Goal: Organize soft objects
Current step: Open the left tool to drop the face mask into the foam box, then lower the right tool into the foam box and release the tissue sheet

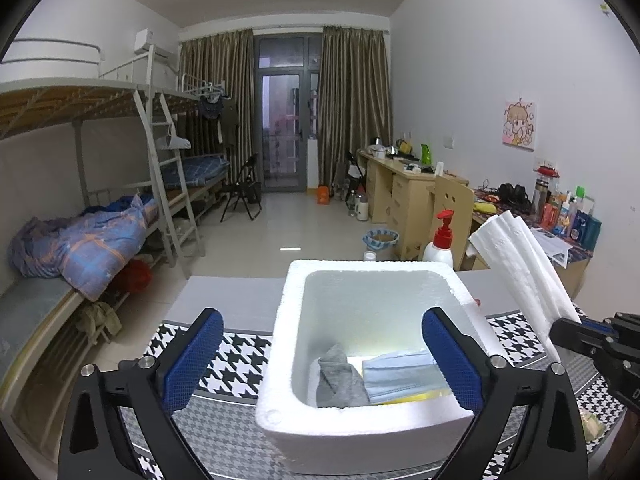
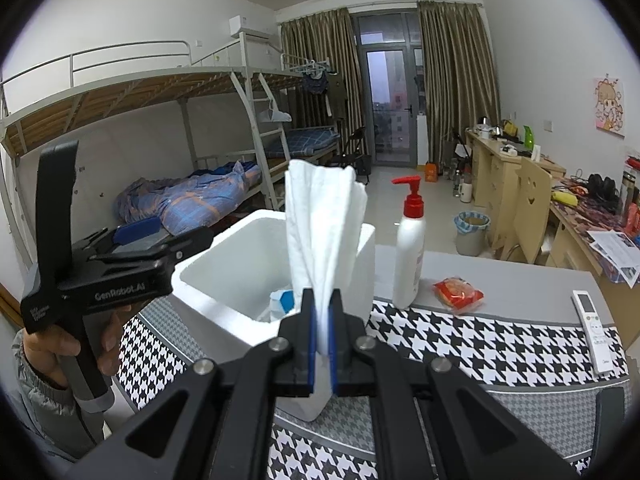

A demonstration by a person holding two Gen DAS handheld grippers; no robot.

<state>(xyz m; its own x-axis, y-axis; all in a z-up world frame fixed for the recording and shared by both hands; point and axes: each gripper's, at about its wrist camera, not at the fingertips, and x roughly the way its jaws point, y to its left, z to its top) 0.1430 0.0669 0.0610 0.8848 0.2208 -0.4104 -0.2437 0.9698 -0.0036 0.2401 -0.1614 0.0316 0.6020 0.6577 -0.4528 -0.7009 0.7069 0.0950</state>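
Note:
A white foam box (image 1: 280, 360) stands on the houndstooth cloth. Inside it lie a grey cloth (image 1: 340, 380) and a light blue pack of masks (image 1: 400, 372). My left gripper (image 1: 322, 316) is open, its blue pads (image 1: 196, 360) spread wide over the near half of the box, nothing between them. My right gripper (image 2: 322, 294) is shut on a folded white paper towel (image 2: 320, 220), which stands upright from the jaws just right of the box (image 2: 224, 248). In the left wrist view the towel (image 1: 520, 264) and right gripper (image 1: 592, 336) show at the right.
A white pump bottle with a red top (image 2: 410, 256), a red snack packet (image 2: 458, 290) and a white remote (image 2: 596, 332) lie on the table right of the box. A hand (image 2: 60, 344) holds the left gripper (image 2: 132, 240). Bunk beds and desks stand beyond.

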